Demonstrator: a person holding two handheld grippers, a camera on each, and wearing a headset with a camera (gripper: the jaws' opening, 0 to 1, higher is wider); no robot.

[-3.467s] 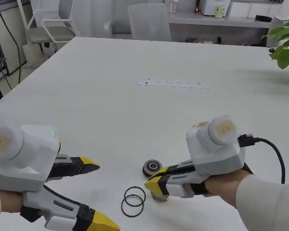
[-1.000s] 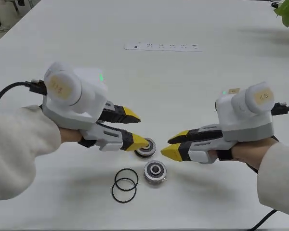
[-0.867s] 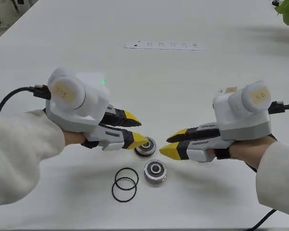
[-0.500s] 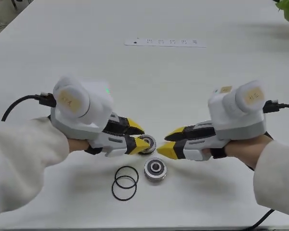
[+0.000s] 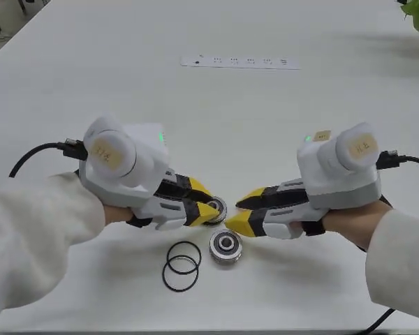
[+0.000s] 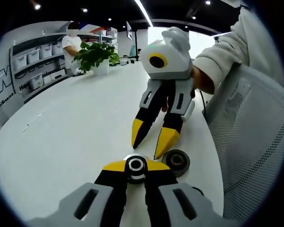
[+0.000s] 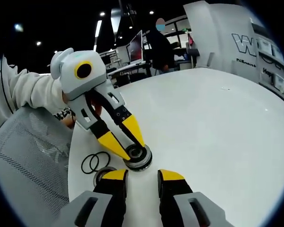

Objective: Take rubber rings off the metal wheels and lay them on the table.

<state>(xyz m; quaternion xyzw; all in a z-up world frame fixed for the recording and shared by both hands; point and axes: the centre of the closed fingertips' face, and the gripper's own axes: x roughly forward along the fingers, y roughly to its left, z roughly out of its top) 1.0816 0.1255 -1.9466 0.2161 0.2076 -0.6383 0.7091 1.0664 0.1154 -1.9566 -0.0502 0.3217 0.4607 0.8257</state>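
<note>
Far wheel pinned by left gripper — right gripper coming in for the ring.

Left jaws were closed on the wheel's sides, low at the table. Right jaws stood partly apart, holding nothing, tips just beside the wheel. Near wheel lay loose below, two rubber rings just beside it. A dark band showed on the held wheel's rim — probably its ring. Best move: keep the left clamp firm, hook one right tip under the band's edge, roll it off sideways, not upward.

A white power strip lies flat; a green potted plant stands well apart
</note>
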